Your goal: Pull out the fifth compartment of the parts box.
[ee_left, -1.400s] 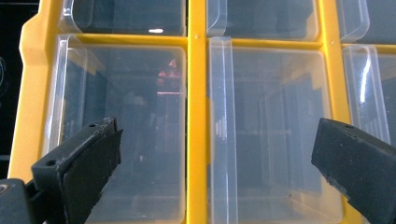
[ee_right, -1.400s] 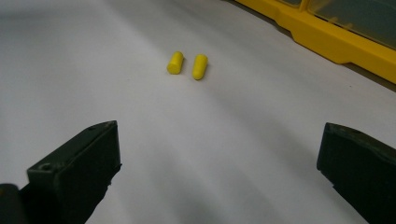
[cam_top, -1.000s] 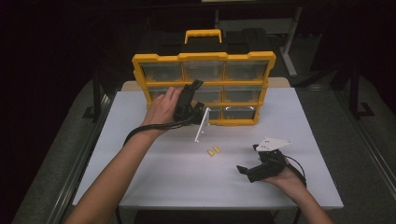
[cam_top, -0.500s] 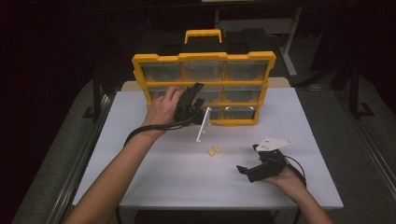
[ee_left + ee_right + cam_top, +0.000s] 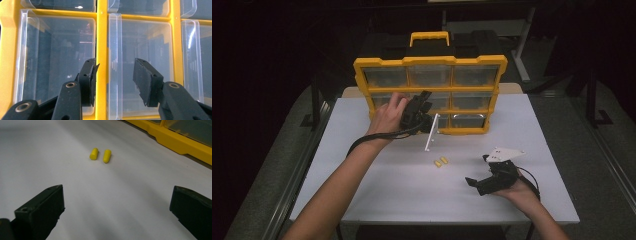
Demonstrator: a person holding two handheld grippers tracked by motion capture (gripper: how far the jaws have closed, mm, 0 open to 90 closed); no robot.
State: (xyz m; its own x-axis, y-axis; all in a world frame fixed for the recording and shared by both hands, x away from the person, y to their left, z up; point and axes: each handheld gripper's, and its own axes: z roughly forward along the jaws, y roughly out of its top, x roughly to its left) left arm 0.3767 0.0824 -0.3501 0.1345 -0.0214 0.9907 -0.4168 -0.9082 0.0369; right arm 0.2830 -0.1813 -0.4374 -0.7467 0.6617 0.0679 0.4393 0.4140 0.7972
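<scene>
A yellow organizer (image 5: 430,62) with clear drawers stands upright at the back of the white table (image 5: 377,185). My left gripper (image 5: 424,98) is held against its middle row. In the left gripper view its jaws (image 5: 115,62) straddle the yellow divider (image 5: 101,37) and the upright pull tab (image 5: 115,35) of a clear drawer (image 5: 147,50). The jaws have just been closing; a gap still shows at each pad. My right gripper (image 5: 478,170) rests low near the front right, open (image 5: 117,188). Two small yellow cylinders (image 5: 440,162) lie side by side ahead of it (image 5: 100,155).
A dark case with a yellow handle (image 5: 429,38) sits behind the organizer. The organizer's yellow base (image 5: 175,138) runs along the far right of the right gripper view. Bare white tabletop lies left of the cylinders and along the front edge.
</scene>
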